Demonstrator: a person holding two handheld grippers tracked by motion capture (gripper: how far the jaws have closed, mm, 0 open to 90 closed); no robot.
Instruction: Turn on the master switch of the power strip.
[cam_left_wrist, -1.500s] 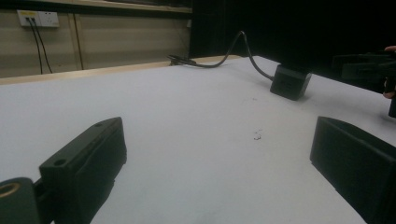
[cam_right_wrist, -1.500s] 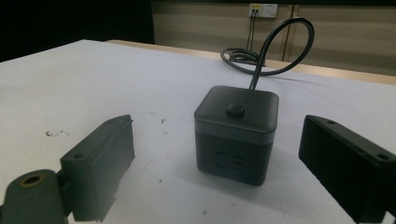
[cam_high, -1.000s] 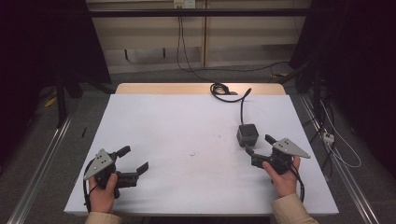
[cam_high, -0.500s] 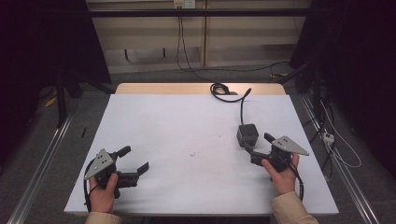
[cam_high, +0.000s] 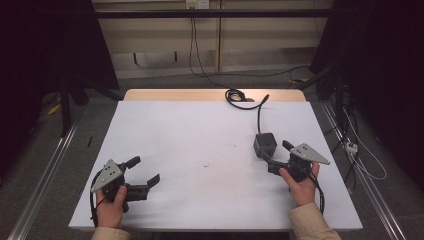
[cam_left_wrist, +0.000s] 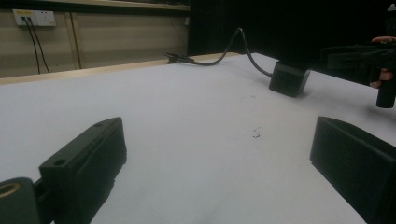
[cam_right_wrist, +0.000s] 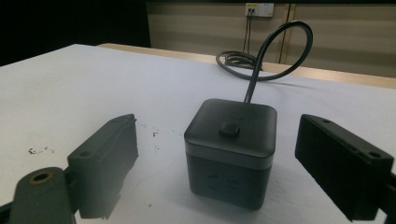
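Dark cube socket (cam_right_wrist: 229, 151) on the white table (cam_high: 200, 130), directly ahead between the spread jaws of the right gripper (cam_high: 274, 156), not yet clasped; left gripper (cam_high: 145, 172) likewise spread, well apart.

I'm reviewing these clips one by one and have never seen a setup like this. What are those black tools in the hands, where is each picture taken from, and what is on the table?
No robot is here: a person holds a two-jaw tool in each hand. The high view looks down from above the person's side of the white table. There the left gripper is near the front left corner, and the right gripper points at a black cube-shaped power block. The block has a button on top, and its cable runs to the far edge, where it coils.

The other two pictures come from cameras riding on the tools, looking out between their own jaws. The right gripper view has the block standing just ahead of the open jaws, untouched. The left gripper view has open jaws over bare table. Nothing is held.
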